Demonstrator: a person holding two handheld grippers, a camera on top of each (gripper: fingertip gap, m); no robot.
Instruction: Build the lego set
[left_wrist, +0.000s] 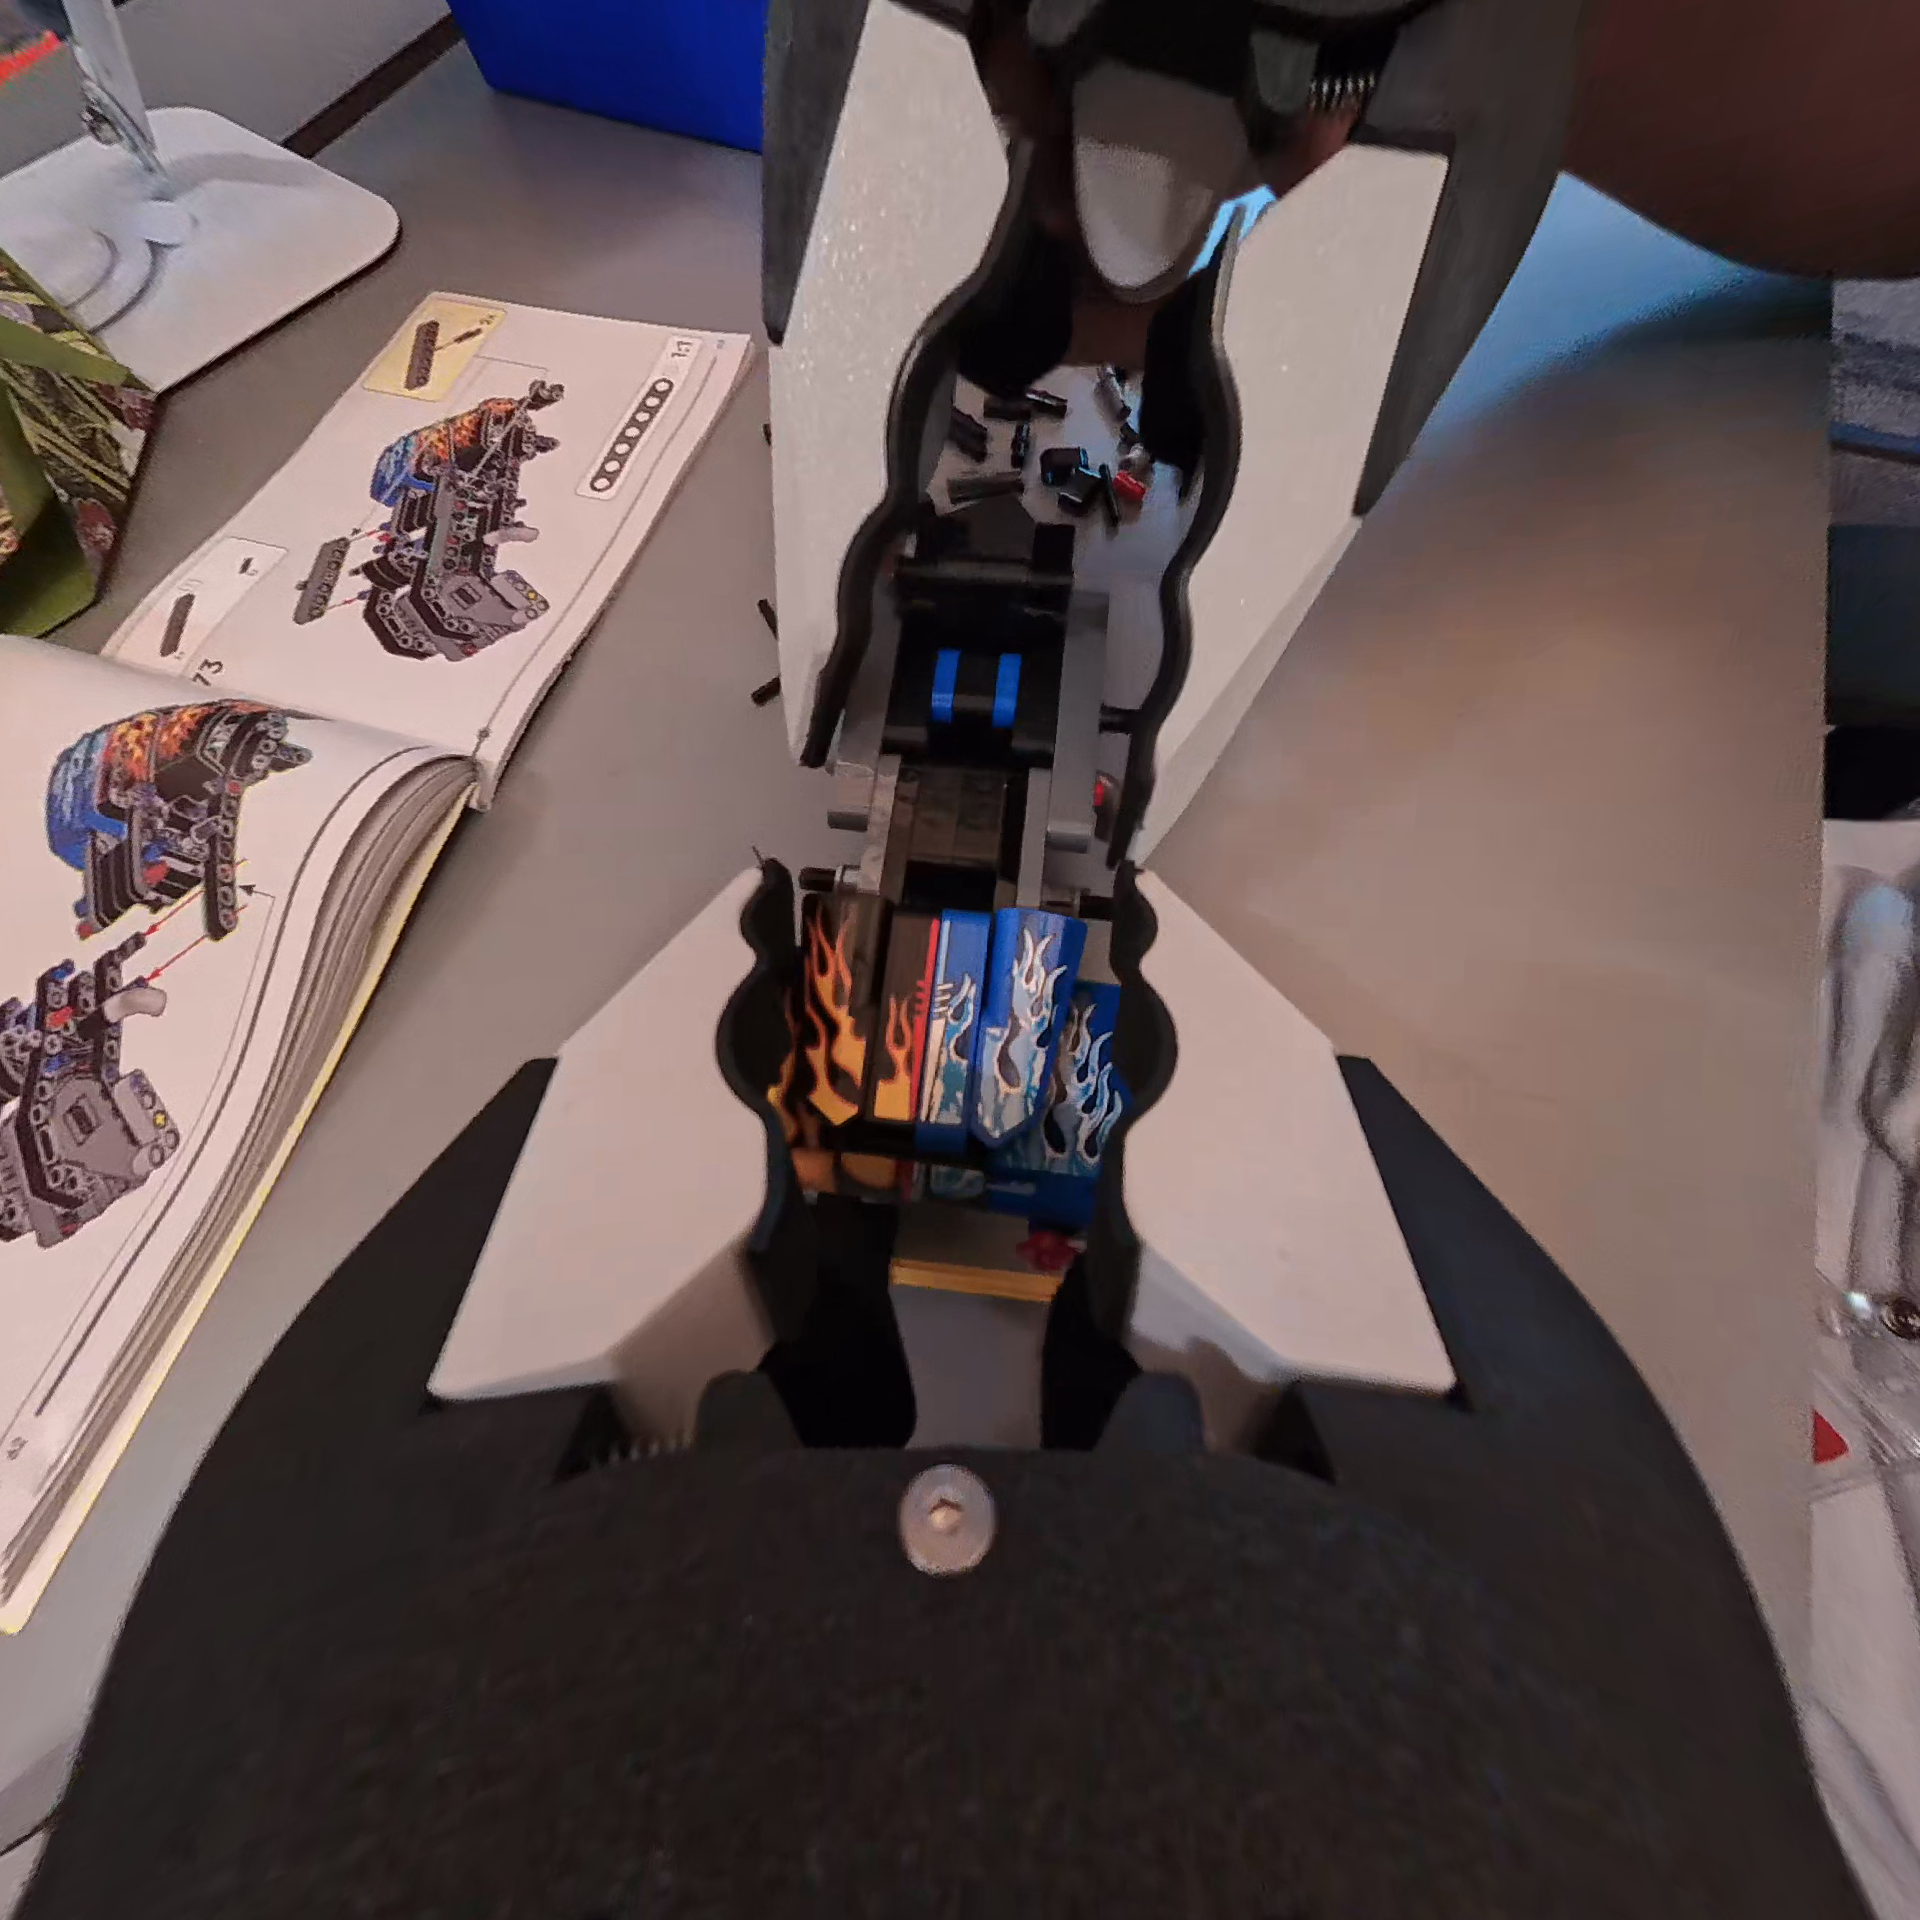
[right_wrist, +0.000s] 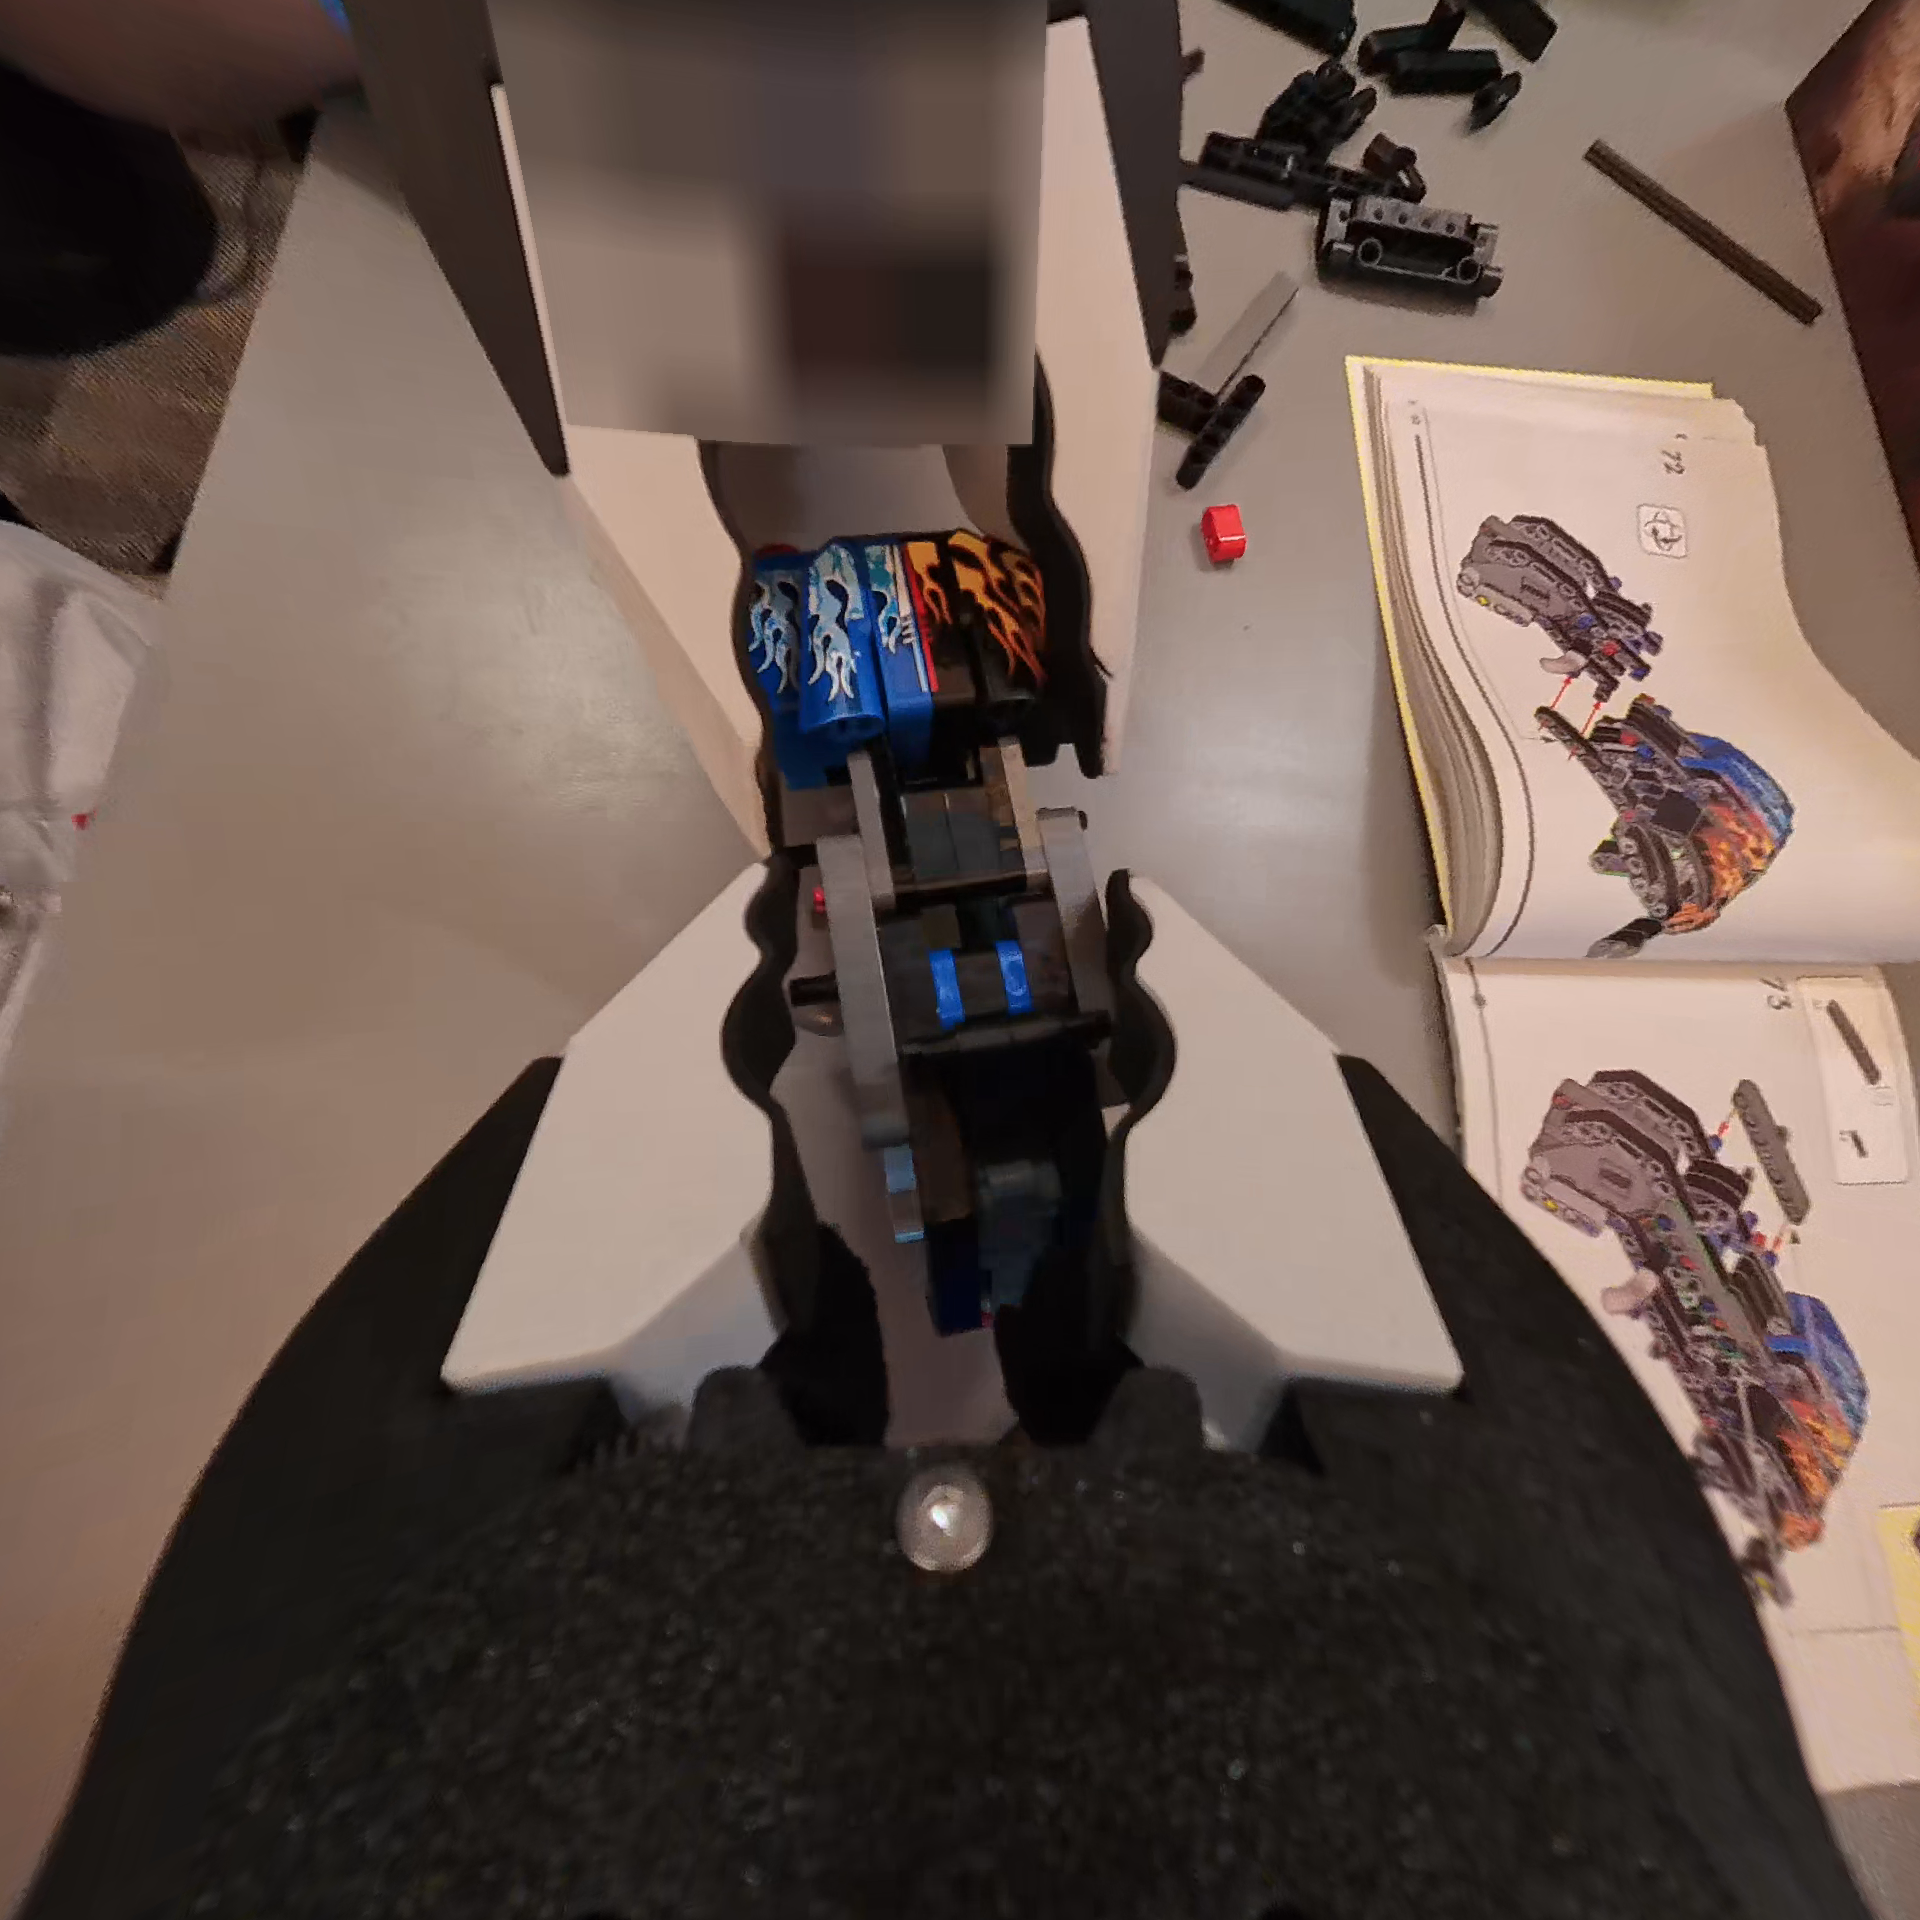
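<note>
Both grippers pinching our half-built black, grey and blue flame-printed lego vehicle (left_wrist: 966, 935)

We've got left gripper (left_wrist: 951, 894) and right gripper (right_wrist: 940, 894) clamped on opposite ends; open paper instruction booklet (left_wrist: 312, 665) at 9 o'clock.

Right gripper (right_wrist: 940, 904) clamps dark rear of lego model (right_wrist: 956, 997); left gripper (right_wrist: 914, 769), opposite, grips its flame-printed end. Open manual (right_wrist: 1621, 831) lies right on grey table (right_wrist: 364, 727); red piece (right_wrist: 1222, 532), black parts (right_wrist: 1382, 177) beyond.
</note>
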